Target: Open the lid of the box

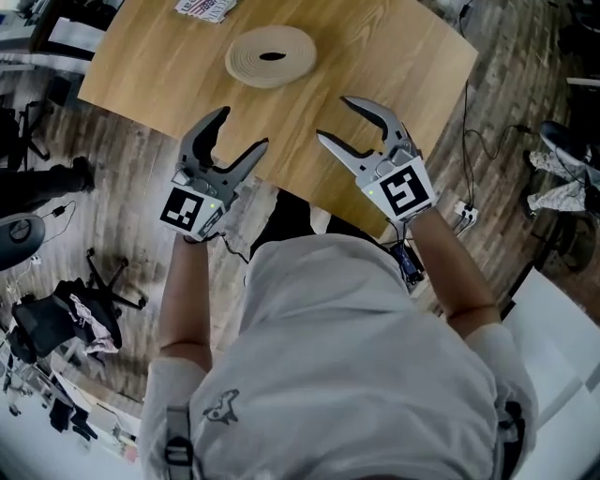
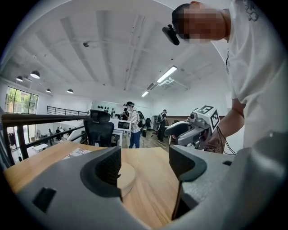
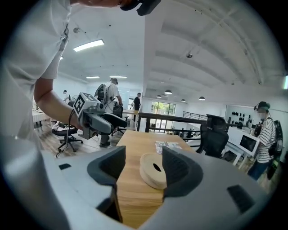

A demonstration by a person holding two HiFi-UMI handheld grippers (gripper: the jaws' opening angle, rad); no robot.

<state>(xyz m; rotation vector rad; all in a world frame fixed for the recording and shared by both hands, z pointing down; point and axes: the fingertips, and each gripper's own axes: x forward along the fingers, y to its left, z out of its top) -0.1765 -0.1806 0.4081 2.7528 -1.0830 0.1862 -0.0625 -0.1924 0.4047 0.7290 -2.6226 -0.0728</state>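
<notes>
When viewed from the head camera: left tongs point(image 1: 244, 127) and right tongs point(image 1: 332, 117) held side by side at the near edge of the worktop point(image 1: 394, 66). Jaws of both spread wide, nothing between them. Box point(image 1: 272, 56): round, flat and pale, lying on the worktop ahead of both tongs and well apart from them, with a dark oval opening in its top. Printed sheet point(image 1: 204, 7) beyond the box, at the far edge.

Left gripper view: jaws apart, gap empty. Box point(image 2: 127, 176) on the worktop beyond the jaws, partly hidden behind the left-hand jaw, not touched. Right tongs visible to the right, above the worktop edge.

Right gripper view: jaws apart, gap empty. Box point(image 3: 152, 170) seen through the gap, partly covered by the right-hand jaw, clear of both. Printed sheet point(image 3: 164, 146) just behind the box. Left tongs to the left, off the worktop edge. Black office chair point(image 3: 215, 134) past the worktop's far side.
</notes>
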